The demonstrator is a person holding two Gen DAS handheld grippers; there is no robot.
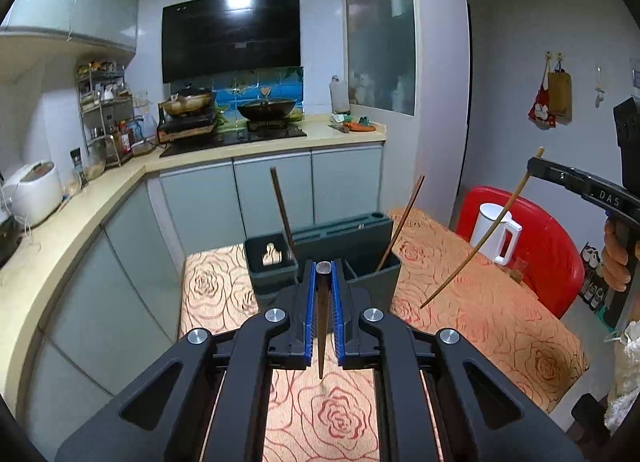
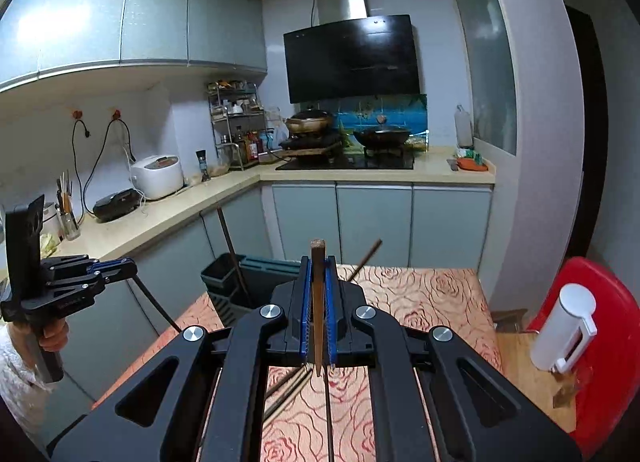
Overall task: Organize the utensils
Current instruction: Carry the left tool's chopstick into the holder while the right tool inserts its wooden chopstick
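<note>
The left gripper is clamped on a dark, tapered chopstick with a round grey end. The right gripper pinches a brown, square-ended chopstick; a dark grey utensil holder stands just ahead.

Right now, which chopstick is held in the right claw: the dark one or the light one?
The light brown chopstick, with a square end, clamped in the right claw. The left claw grips the dark chopstick with a round metal-capped end.
</note>
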